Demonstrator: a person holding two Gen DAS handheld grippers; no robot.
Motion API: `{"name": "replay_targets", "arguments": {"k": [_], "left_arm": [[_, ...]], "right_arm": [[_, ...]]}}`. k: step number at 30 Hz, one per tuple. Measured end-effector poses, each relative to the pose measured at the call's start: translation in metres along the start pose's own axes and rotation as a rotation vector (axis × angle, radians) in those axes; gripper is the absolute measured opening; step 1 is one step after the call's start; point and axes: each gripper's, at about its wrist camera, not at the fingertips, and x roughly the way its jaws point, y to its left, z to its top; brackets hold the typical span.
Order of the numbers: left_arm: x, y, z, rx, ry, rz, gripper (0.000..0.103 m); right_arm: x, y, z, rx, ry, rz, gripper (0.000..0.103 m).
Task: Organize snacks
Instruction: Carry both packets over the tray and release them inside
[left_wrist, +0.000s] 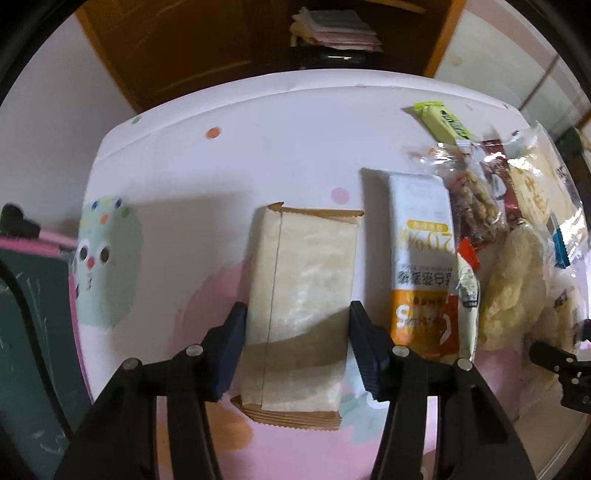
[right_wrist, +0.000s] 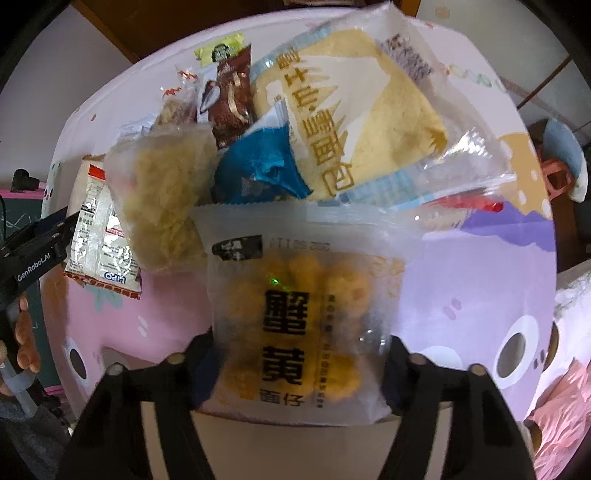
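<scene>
Snacks: left claw (left_wrist: 295, 347) clamps tan wafer pack (left_wrist: 299, 295); right claw (right_wrist: 301, 365) grips bag (right_wrist: 303, 295) printed 蟹黄面仔.

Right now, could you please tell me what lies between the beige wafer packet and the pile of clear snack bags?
The white-and-orange snack packet lies there, seen in the left wrist view.

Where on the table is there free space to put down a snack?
Bare table lies left of and beyond the tan packet, up to the far edge. Right of the white-and-orange bar the snack pile crowds everything.
</scene>
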Motion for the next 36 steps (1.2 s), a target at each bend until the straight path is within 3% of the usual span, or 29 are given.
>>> {"name": "replay_targets", "arguments": {"k": [4, 8, 13, 18, 24, 36], "left_arm": [[-0.026, -0.004, -0.016, -0.042, -0.063, 0.033, 0.053], [-0.088, -0.018, -0.034, -0.037, -0.203, 0.083, 0.053], [-0.176, -0.034, -0.064, -0.011, -0.373, 0.093, 0.053], [-0.246, -0.058, -0.104, 0.012, -0.500, 0.044, 0.053], [-0.289, -0.088, -0.170, -0.008, -0.543, -0.051, 0.053], [-0.280, -0.152, -0.273, 0.013, -0.530, -0.108, 0.053]], "right_arm": [[-0.015, -0.003, -0.004, 0.024, -0.059, 0.023, 0.066], [-0.045, -0.008, -0.012, 0.057, -0.160, 0.070, 0.065], [-0.110, -0.012, -0.032, 0.066, -0.344, 0.108, 0.065], [-0.183, -0.011, -0.083, 0.000, -0.541, 0.100, 0.066], [-0.226, -0.016, -0.158, -0.078, -0.661, 0.063, 0.066], [-0.210, -0.042, -0.249, -0.056, -0.667, 0.026, 0.066]]}}
